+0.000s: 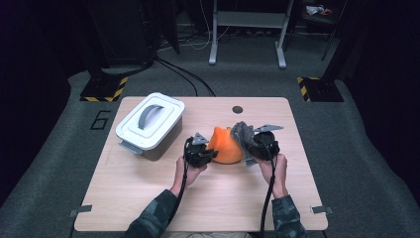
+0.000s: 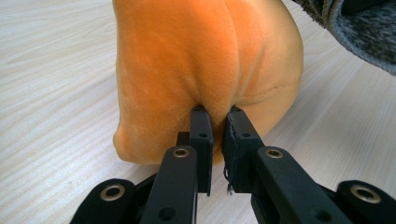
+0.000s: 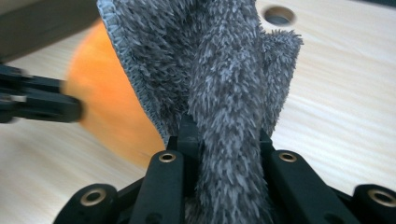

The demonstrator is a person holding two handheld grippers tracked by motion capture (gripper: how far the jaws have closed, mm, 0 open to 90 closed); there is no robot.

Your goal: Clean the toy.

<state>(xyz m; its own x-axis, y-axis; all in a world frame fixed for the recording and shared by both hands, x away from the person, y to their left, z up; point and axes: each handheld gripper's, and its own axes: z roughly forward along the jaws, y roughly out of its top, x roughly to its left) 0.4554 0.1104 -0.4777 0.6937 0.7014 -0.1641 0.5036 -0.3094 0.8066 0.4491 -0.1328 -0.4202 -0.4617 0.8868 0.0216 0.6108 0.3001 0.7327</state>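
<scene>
High view: an orange cloth [image 1: 226, 145] is lifted mid-table between the left gripper [image 1: 210, 154] and right gripper [image 1: 247, 145].

Left gripper view: jaws are pinched on an orange fold (grip shallow; a deeper bite is advised).

Right gripper view: a grey cloth [image 3: 219, 93] is clamped firmly.

A white lidded box [image 1: 150, 127] with a grey handle sits on the left part of the wooden table [image 1: 148, 198]. A small round hole [image 1: 237, 109] lies near the table's far edge. Beyond the table, black cables [image 1: 183, 74] trail over the grey carpet, and a grey metal frame [image 1: 246, 29] stands there.
</scene>
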